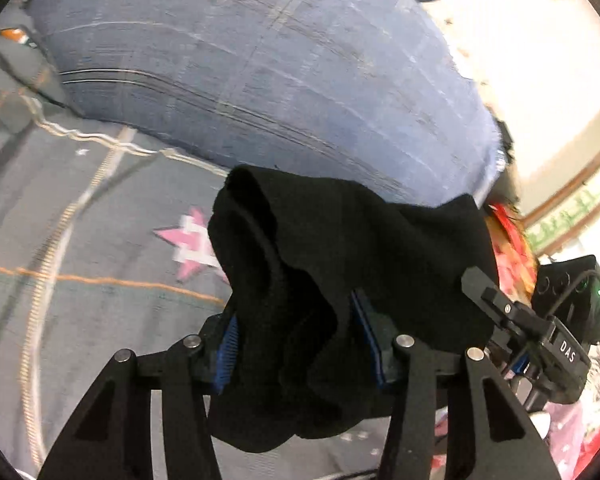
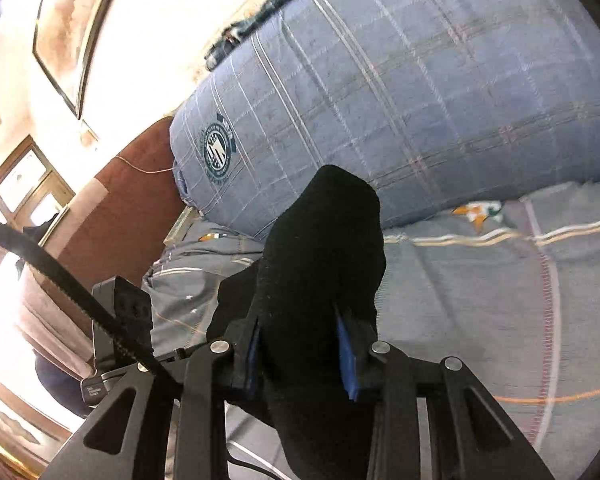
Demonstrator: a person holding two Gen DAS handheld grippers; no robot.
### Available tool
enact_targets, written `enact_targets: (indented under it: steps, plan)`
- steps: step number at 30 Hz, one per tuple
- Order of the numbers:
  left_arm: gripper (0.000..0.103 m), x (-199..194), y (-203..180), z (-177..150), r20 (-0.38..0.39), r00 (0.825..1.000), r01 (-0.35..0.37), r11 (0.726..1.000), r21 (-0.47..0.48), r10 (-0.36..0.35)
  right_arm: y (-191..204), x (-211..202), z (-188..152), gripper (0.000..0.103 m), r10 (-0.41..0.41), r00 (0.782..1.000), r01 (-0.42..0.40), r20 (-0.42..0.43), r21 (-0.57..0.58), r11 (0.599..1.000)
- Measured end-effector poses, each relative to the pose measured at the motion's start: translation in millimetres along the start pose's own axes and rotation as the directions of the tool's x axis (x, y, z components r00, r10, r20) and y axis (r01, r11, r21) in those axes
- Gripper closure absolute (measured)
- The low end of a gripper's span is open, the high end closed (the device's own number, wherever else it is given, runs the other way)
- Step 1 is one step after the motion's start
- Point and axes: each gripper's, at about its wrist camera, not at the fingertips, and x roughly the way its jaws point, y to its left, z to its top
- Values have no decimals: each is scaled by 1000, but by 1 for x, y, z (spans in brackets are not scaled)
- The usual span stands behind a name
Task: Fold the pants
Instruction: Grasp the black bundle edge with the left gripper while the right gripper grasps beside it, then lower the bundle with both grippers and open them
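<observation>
two grippers, one pair of black pants, both clamped on the cloth above a bed.

the left gripper (image 1: pixel 300 344) has its jaws closed on a thick bunch of the black pants (image 1: pixel 340 264), which spill forward over its two blue pads (image 1: pixel 228 344) and hang down between the arms; the right gripper (image 2: pixel 300 356) likewise pinches a fold of the same pants (image 2: pixel 320 264), the cloth rising in one hump ahead of its two blue pads (image 2: pixel 346 360). in the left view the other gripper shows at the right edge, touching the cloth. behind lies one blue checked pillow (image 2: pixel 420 100), resting on a grey bedsheet (image 1: pixel 80 220) that bears one pink star (image 1: pixel 192 244).
</observation>
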Motion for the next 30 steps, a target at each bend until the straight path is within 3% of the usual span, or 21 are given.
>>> enact_targets:
  steps: [4,8,11,12,13,20,22,25,26,28,30]
  plan:
    - [53,18,34,5,-27,996,-86,995,-44,85,-18,45,-9,69,-6,998,10,-61,61,998]
    - [53,48,76,8,-84,981,-186,973,-133,176,-48,90,-24,69,-69,990,83,-126,104,991]
    - [51,48,91,6,-100,988,-134,974,-185,117,-71,98,-34,64,-162,976,177,-144,99,979]
    - [51,42,91,7,-102,989,-129,975,-182,112,-75,96,-35,58,-170,974,186,-149,105,977]
    - [52,36,91,7,-96,990,-124,975,-183,107,-79,92,-36,53,-170,974,188,-151,114,976]
    - [52,-20,64,23,57,997,-52,987,-153,61,-71,46,-18,48,-145,989,145,-16,132,981]
    - [50,-8,53,32,50,998,-34,992,-124,40,-65,58,-10,48,-95,995,98,-25,118,988]
    - [50,28,50,35,17,996,-83,992,-96,85,-63,87,-1,43,-70,996,76,-48,134,988]
    - [50,46,57,34,-16,992,-123,986,-109,122,-68,97,1,40,-87,995,94,-52,138,986]
    - [51,65,71,28,-57,990,-137,980,-141,130,-80,112,2,38,-119,990,130,-73,162,978]
    - [51,66,75,26,-29,993,-120,982,-144,117,-100,131,-2,38,-111,985,138,-130,219,966]
